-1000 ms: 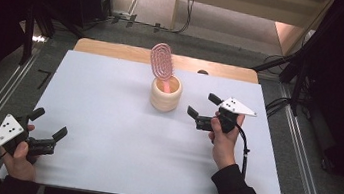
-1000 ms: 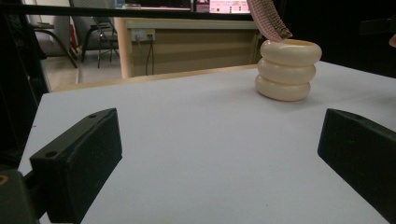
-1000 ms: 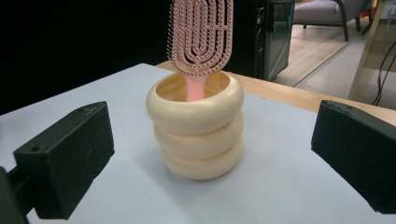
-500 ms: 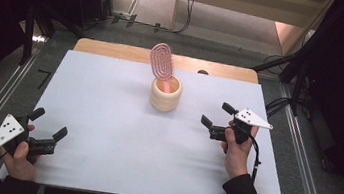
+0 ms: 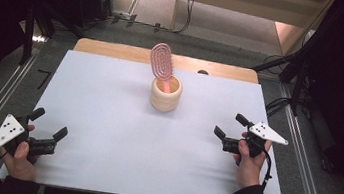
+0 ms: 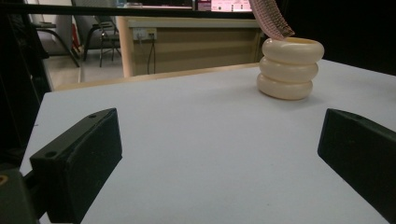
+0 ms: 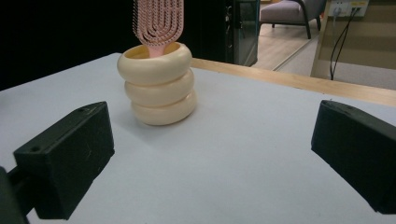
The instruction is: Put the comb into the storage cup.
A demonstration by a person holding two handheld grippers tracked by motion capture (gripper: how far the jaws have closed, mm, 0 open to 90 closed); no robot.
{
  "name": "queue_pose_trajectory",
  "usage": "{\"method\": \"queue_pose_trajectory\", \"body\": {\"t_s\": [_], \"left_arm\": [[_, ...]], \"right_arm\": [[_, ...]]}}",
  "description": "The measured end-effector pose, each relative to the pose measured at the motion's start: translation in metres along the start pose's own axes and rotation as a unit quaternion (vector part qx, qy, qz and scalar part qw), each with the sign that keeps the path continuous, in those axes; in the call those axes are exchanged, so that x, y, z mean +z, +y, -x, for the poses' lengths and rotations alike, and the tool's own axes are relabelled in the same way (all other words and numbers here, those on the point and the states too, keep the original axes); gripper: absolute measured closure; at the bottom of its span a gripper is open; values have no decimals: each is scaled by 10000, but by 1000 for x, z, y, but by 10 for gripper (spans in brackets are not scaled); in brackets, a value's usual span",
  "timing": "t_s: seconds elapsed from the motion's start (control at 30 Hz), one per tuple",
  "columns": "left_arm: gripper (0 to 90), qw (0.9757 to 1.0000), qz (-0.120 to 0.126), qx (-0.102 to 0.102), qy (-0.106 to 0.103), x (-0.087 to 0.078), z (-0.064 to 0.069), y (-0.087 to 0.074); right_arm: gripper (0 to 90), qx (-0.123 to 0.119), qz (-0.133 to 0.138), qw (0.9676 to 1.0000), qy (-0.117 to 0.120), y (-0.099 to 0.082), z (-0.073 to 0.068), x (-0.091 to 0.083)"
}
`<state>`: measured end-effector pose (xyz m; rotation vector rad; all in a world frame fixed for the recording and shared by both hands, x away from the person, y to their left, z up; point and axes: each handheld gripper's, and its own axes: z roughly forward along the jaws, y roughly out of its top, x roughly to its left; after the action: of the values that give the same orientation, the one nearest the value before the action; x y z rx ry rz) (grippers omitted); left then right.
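A cream ribbed holder (image 5: 166,94) stands upright near the table's far middle, and a pink hairbrush (image 5: 162,63) sticks up out of it, head uppermost. The holder (image 7: 157,82) and the brush (image 7: 157,21) lie ahead and left in the right gripper view, and the holder (image 6: 290,68) sits far right in the left gripper view. My right gripper (image 5: 229,128) is open at the right side of the table, well short of the holder. My left gripper (image 5: 49,124) is open at the near left corner. Both hold nothing.
The white table top (image 5: 109,99) has a wooden strip (image 5: 115,50) along its far edge. Metal rails and cables run on the floor at both sides. Chairs and a wooden counter stand beyond the table.
My right gripper has drawn back from beside the holder toward the near right of the table. The left gripper has stayed put.
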<state>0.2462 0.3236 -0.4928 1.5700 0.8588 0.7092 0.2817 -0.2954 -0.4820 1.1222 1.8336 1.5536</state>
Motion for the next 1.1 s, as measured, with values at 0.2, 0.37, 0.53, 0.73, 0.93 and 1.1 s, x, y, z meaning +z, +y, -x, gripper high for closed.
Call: {"method": "queue_pose_trajectory", "body": {"t_s": [0.2, 0.37, 0.53, 0.73, 0.93, 1.1], "left_arm": [[3, 10000, -8, 6, -15, 0, 0, 0], [3, 10000, -11, 0, -11, 0, 0, 0], [3, 10000, -8, 2, 0, 0, 0, 0], [3, 10000, -16, 6, 5, 0, 0, 0], [3, 10000, -28, 13, 10, 0, 0, 0], [3, 10000, -37, 19, 10, 0, 0, 0]], "right_arm": [[0, -3, -3, 9999, -126, -7, 4, -14], [0, 40, 8, 9998, -199, -12, 8, -25], [0, 78, 31, 9996, -280, -19, 11, -35], [0, 134, 10, 9994, -330, -27, 13, -47], [0, 171, 40, 9989, -427, -34, 17, -61], [0, 224, 43, 9983, -527, -40, 21, -70]]}}
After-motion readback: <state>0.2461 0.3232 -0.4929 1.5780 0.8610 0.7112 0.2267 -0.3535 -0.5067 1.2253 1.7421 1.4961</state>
